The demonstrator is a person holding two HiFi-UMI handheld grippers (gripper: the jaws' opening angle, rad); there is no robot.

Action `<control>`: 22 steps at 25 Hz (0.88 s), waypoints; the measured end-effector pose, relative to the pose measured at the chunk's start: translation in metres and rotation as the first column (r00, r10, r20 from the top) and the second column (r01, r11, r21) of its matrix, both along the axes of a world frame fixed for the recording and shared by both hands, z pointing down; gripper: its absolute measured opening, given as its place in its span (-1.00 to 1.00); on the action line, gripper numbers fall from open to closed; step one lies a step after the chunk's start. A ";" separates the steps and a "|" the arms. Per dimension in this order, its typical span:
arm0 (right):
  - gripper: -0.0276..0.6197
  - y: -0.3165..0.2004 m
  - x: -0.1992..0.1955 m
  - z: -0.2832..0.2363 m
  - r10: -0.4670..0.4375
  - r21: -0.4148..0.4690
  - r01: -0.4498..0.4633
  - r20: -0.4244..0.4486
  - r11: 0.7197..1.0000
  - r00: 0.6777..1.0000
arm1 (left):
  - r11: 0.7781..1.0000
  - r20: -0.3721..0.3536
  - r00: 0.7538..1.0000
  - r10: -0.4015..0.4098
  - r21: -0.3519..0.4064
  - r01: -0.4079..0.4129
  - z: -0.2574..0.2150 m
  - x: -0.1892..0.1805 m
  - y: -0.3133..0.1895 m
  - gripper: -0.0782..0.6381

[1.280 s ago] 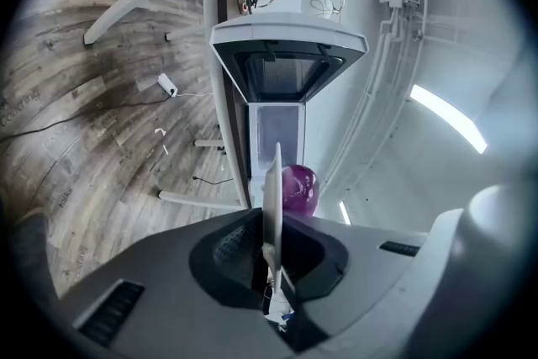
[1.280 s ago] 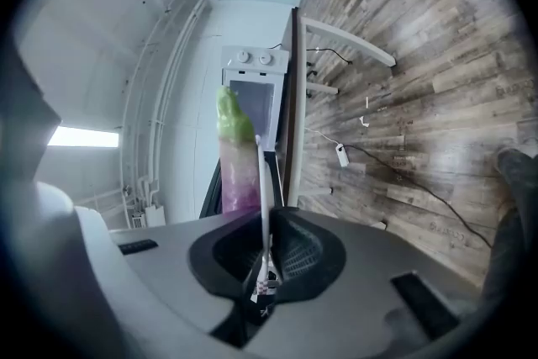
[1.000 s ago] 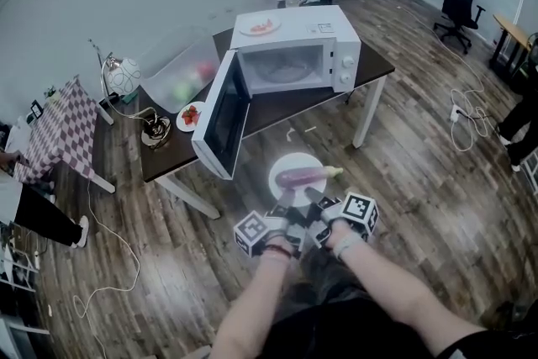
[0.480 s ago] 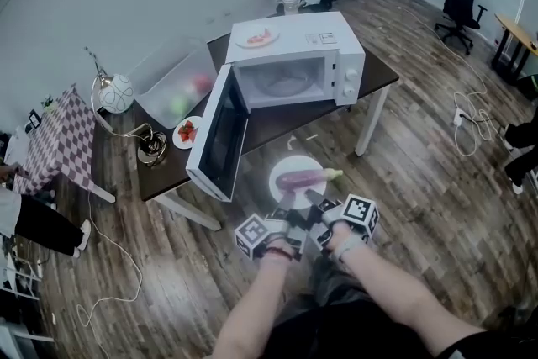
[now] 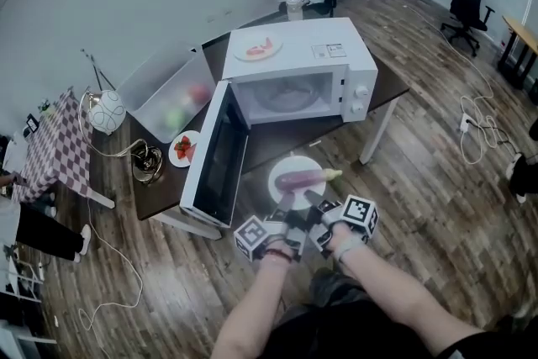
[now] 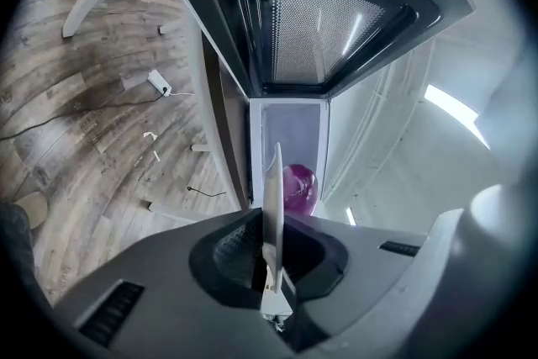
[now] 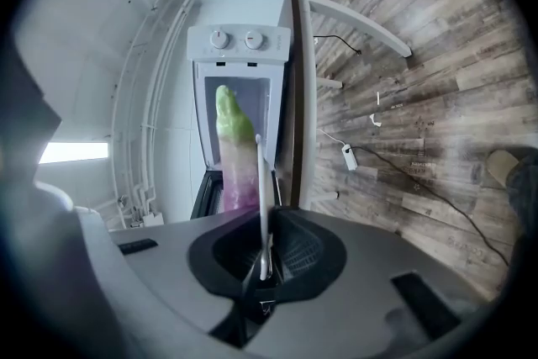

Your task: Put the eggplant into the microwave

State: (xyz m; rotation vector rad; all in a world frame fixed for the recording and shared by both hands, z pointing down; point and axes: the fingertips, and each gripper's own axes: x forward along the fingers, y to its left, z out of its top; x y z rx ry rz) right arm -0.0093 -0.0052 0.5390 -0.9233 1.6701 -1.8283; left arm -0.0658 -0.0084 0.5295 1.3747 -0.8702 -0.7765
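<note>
Just glossy eggplant (image 5: 298, 177), round plate (image 5: 290, 163)

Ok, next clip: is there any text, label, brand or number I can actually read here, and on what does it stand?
Nothing can be read at this moment.
Sticker on top of the microwave: printed, but too small to read.
Panel around the two knobs: markings too blurred to read.
Marker cubes: black-and-white square patterns only, no letters or numbers.
</note>
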 end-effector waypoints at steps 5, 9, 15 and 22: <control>-0.85 -0.033 -0.001 0.000 -0.016 -0.006 0.016 -0.008 1.000 1.000 | 1.000 0.002 1.000 -0.017 -0.002 0.017 0.001 -0.001 -0.034 -0.71; -0.85 -0.058 -0.001 0.001 -0.033 -0.007 0.033 -0.006 0.999 0.999 | 0.999 -0.006 0.999 -0.032 -0.008 0.032 0.002 0.000 -0.057 -0.71; -0.85 -0.093 0.005 0.002 -0.058 -0.005 0.058 -0.012 0.998 0.998 | 0.999 -0.008 0.999 -0.053 -0.012 0.053 0.003 0.006 -0.090 -0.71; -0.85 -0.130 0.010 0.003 -0.081 0.000 0.081 -0.015 0.997 0.997 | 0.997 -0.010 0.997 -0.075 -0.005 0.075 0.006 0.010 -0.126 -0.71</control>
